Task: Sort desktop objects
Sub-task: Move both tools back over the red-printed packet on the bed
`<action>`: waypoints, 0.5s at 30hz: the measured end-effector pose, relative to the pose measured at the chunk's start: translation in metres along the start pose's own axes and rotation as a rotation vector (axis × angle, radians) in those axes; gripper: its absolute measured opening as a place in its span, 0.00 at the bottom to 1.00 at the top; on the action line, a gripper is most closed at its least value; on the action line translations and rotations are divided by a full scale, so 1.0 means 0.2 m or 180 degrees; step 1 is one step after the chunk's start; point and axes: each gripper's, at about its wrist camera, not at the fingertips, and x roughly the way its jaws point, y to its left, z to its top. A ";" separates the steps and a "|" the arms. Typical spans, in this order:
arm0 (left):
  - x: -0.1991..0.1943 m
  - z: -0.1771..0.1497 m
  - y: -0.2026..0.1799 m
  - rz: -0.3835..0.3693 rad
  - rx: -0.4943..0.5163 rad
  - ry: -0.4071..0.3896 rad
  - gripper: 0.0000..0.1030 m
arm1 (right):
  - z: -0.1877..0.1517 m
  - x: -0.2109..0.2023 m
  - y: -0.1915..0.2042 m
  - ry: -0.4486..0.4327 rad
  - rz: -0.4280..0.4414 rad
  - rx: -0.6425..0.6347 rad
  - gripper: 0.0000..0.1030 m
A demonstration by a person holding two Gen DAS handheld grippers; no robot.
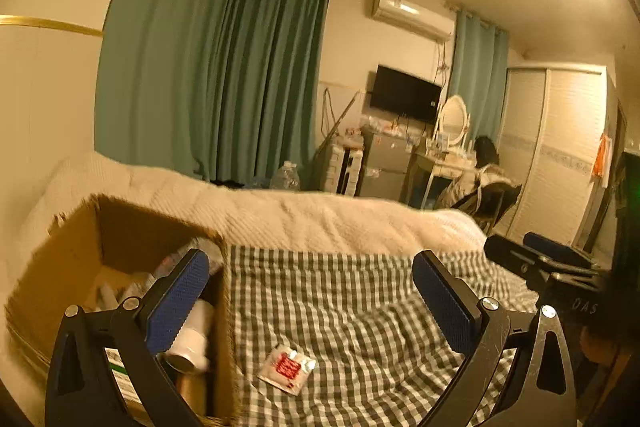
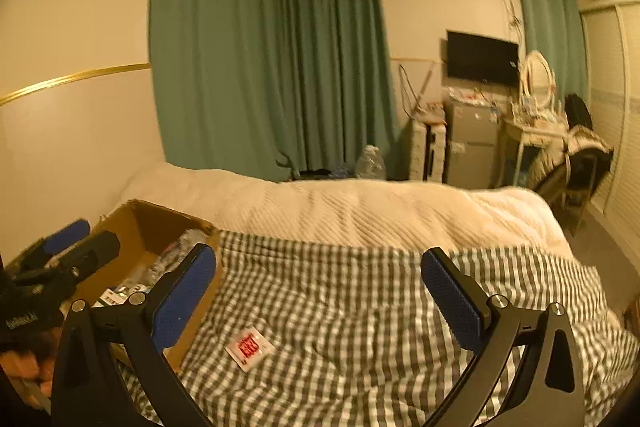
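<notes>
1. Here, the left gripper (image 1: 310,301) has its blue-padded jaws spread as wide as they go, with nothing between them; the same gripper shows at the left edge of the right wrist view, low beside the box. Judged from this posture, it is free to approach, not to carry.
2. The right gripper (image 2: 318,297) is likewise spread wide and empty, aimed slightly downward across the bed. Both tools being unladen suggests the next pick has yet to begin.
3. The sachet (image 1: 287,369), a small white packet with red print, lies flat on the checked cloth (image 1: 360,307), just ahead of the left gripper's open jaws and apart from both pads. It appears to be the only loose item left on the cloth, so it is the likely next target.
4. The cardboard box (image 1: 132,227) stands at the cloth's left edge, open at the top, evidently serving as the sorting bin. Inside lie a white bottle (image 1: 196,335) on its side and other packaged goods too blurred to name.
5. Handling note: the sachet is thin and flat on soft, rumpled fabric, so the pads may pinch cloth along with it.
6. Obstructions: the box's near wall stands between sachet and bin interior, so the sachet would have to be lifted over it. The white blanket (image 1: 320,215) lies beyond, clear of the work area; curtains (image 1: 208,67) and furniture stand well apart.
</notes>
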 end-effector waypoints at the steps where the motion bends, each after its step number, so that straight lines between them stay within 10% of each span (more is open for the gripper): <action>1: 0.02 -0.02 -0.02 0.0005 0.0001 0.0029 1.00 | -0.02 0.01 -0.03 0.0020 -0.0020 0.0035 1.00; 15: 0.50 -0.44 -0.16 0.0350 0.0066 0.0527 0.97 | -0.38 0.33 -0.29 0.0533 -0.0226 0.0346 0.92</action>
